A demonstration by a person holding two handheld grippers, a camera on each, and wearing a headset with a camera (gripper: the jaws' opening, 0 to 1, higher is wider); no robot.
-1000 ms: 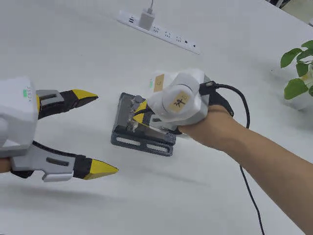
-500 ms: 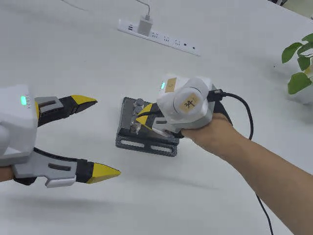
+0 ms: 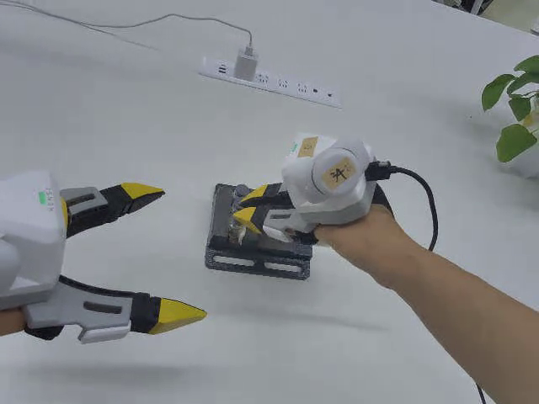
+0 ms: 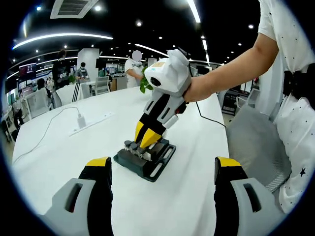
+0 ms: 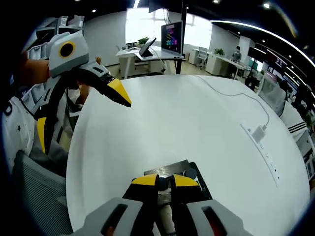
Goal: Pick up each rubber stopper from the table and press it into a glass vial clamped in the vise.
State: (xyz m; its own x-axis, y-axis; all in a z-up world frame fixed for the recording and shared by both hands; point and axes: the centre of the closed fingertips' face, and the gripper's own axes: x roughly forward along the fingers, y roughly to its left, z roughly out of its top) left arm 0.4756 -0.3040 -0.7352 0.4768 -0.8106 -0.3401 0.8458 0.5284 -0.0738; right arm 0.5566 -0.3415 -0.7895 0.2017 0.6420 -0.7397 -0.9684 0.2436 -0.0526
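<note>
Right tool [image 3: 245, 208] tips down onto vise [image 3: 257, 263], jaws narrowed; cannot tell if clenched, view poor. Left tool [image 3: 182, 253] hovers level, released wide.

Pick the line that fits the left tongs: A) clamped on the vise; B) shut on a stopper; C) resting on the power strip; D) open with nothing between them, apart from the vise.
D: the left tongs are spread wide with nothing between them, and bare table separates them from the vise, over which the right tongs sit.
</note>
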